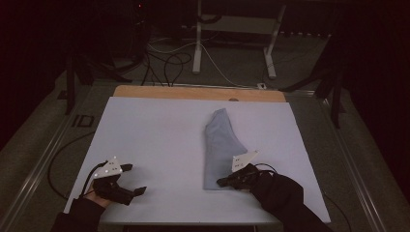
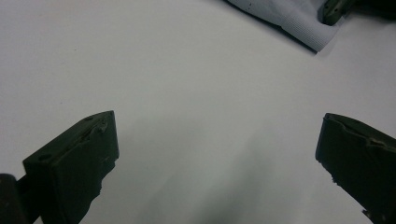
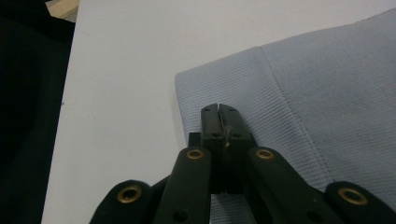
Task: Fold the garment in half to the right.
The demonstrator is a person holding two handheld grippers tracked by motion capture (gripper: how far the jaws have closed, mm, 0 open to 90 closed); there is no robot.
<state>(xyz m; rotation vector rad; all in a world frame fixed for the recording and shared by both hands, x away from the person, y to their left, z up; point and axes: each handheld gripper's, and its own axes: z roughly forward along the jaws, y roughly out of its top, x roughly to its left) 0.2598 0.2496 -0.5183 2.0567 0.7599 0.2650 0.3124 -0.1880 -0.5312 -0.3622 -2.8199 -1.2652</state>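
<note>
No text, label, brand, number or sign can be read anywhere: the cloth (image 1: 220,147) is plain, the desk (image 1: 154,135) cover is blank, and the gripper plates carry only small white dots.

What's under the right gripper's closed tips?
The right gripper, shut, sits over the ribbed hem of the folded light-blue knit garment, which lies on the white table sheet. Whether fabric is pinched is hidden.

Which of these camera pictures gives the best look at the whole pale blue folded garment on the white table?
The high view: the pale blue folded garment lies there entire, right gripper at its near edge. The right gripper view gives its ribbed hem close up; the left gripper view catches one far corner.
</note>
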